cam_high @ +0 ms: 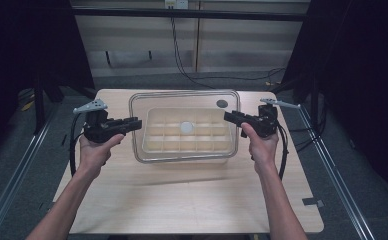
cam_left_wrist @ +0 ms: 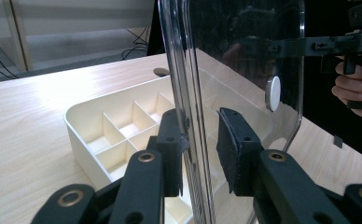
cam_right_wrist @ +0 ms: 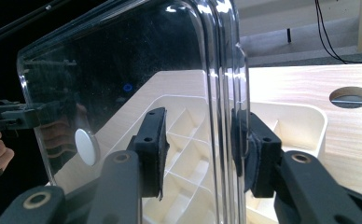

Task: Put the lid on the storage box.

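A clear plastic lid (cam_high: 182,100) with a white round knob (cam_high: 186,127) hangs a little above a cream box (cam_high: 157,146) divided into several compartments. My left gripper (cam_high: 137,122) is shut on the lid's left rim; in the left gripper view the rim (cam_left_wrist: 188,93) runs upright between its pads (cam_left_wrist: 170,149). My right gripper (cam_high: 228,117) is at the lid's right rim. In the right gripper view that rim (cam_right_wrist: 226,93) stands between the jaws: one pad (cam_right_wrist: 254,154) lies against it, the other (cam_right_wrist: 153,149) stands apart from it. The box (cam_right_wrist: 188,116) is below.
The box rests on a light wooden table (cam_high: 182,200) with a round cable hole (cam_high: 222,103) at the back right. Black curtains hang on both sides. Metal rails run along the floor to the left and right of the table.
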A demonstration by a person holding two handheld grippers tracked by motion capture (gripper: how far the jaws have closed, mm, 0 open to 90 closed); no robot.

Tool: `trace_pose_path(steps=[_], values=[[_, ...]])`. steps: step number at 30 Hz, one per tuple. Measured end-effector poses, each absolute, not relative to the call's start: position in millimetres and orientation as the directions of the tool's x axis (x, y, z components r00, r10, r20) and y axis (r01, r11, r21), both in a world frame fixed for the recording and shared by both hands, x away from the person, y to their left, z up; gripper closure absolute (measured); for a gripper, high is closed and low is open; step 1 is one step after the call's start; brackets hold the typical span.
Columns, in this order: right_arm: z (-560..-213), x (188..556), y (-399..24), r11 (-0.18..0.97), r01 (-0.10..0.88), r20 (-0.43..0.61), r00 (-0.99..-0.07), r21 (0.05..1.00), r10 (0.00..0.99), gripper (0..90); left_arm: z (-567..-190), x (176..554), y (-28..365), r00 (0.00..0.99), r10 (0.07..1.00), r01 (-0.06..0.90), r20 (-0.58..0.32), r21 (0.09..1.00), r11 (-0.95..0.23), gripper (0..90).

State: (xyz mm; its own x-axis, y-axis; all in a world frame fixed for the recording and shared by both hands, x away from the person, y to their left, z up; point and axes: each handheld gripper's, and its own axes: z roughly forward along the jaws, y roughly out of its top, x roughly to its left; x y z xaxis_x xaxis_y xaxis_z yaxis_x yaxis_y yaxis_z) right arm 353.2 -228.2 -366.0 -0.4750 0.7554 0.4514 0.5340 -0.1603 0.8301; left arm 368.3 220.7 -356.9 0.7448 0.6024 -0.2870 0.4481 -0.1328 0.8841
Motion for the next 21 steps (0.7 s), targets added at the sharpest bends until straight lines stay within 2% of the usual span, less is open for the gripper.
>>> trace_pose_path(steps=[21], values=[[-376, 383, -224, -0.187, 0.567, 0.481, -0.429, 0.802, 0.764, 56.0, -363, 402, 218, 0.709, 0.639, 0.486, -0.298, 0.863, -0.137, 70.2]])
